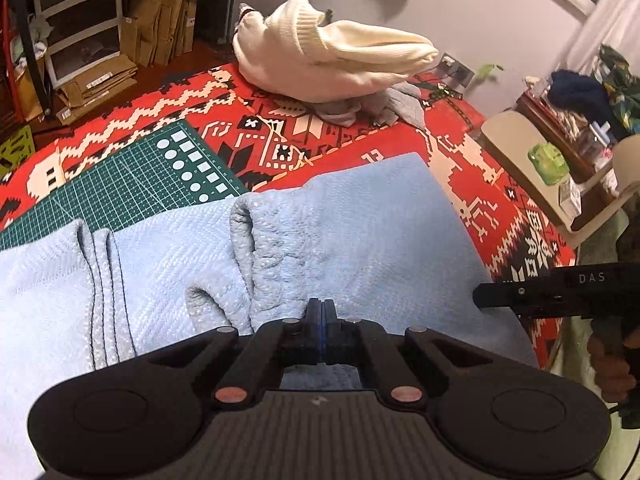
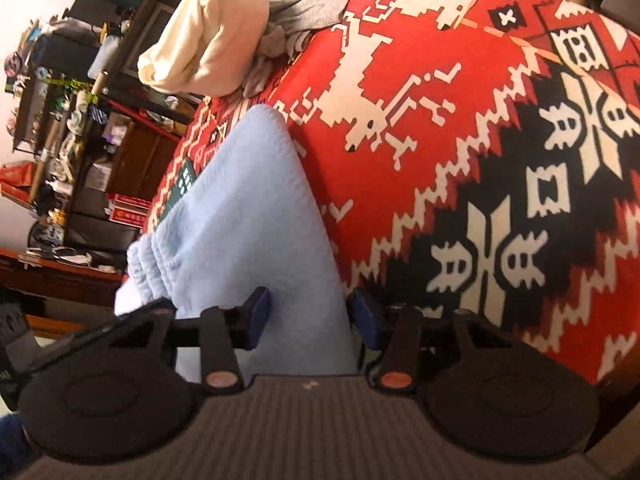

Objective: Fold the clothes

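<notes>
While the left gripper (image 1: 320,308) jaws pinch shut, the "DAS"-marked right gripper (image 2: 308,316) gapes over blue garment (image 2: 248,208).

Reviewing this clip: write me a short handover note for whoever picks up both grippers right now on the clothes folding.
Left gripper: shut, low over the light blue garment; whether it pinches fabric cannot be told.
Right gripper: open, straddling the garment's near edge, not pressing.
Things: the blue garment lies partly folded on the red patterned cloth, its elastic cuff turned up, overlapping the green cutting mat. Cream sweater and grey clothes are heaped at the far end.
Done: blue garment laid out.
Left: finish its folds, then the heap.
</notes>
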Motion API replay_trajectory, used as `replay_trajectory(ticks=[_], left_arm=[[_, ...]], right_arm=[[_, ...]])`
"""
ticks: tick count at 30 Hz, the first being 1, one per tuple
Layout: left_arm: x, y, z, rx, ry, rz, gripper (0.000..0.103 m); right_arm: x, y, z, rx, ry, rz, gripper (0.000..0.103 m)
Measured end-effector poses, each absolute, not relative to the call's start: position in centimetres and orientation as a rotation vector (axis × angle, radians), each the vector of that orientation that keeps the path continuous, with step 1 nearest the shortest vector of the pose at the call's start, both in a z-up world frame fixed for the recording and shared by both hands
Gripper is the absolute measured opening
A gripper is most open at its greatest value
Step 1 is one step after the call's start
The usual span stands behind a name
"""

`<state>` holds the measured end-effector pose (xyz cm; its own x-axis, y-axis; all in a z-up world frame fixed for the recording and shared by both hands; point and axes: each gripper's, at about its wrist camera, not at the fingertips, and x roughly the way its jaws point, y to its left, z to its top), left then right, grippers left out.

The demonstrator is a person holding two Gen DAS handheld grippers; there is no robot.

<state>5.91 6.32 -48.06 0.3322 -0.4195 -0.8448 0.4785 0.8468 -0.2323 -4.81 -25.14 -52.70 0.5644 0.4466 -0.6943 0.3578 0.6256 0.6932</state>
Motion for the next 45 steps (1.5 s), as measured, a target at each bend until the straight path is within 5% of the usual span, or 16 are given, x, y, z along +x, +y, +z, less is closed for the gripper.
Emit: replay_trajectory(ticks=[5, 14, 24, 29, 37, 42, 45], left_arm=[[5.9, 6.4, -47.6, 0.019, 1.098, -0.539, 0.003], [4.5, 11.2, -45.2, -0.208, 1.106, -0.447, 0.003], [3.2, 25.0, -42.1, -0.4, 1.078, -0.429, 0.003], [2.1, 35.7, -41.7, -0.469, 1.05, -0.298, 0.003], [-1.1, 48.5, -43.9, -0.626, 1.043, -0.051, 0.003], [-0.9, 48.9, -44.5, -0.675, 1.046, -0.085, 0.013], [0.5, 47.7, -44.7, -0.686, 1.046, -0.157, 0.029]], right_arm=[[-3.6, -24.0, -51.2, 0.894, 1.043, 0.06, 0.019], [-2.2, -18.4, -39.8, 0.799, 0.986, 0.124, 0.016], [1.4, 2.3, -28.6, 0.518, 1.021, 0.139, 0.016], [5.0, 15.9, -29.9, 0.422, 1.076, 0.162, 0.016], [9.9, 29.1, -42.0, 0.403, 1.258, 0.16, 0.014], [9.2, 28.9, -42.5, 0.423, 1.244, 0.224, 0.023], [8.7, 26.5, -40.1, 0.445, 1.201, 0.28, 0.031]])
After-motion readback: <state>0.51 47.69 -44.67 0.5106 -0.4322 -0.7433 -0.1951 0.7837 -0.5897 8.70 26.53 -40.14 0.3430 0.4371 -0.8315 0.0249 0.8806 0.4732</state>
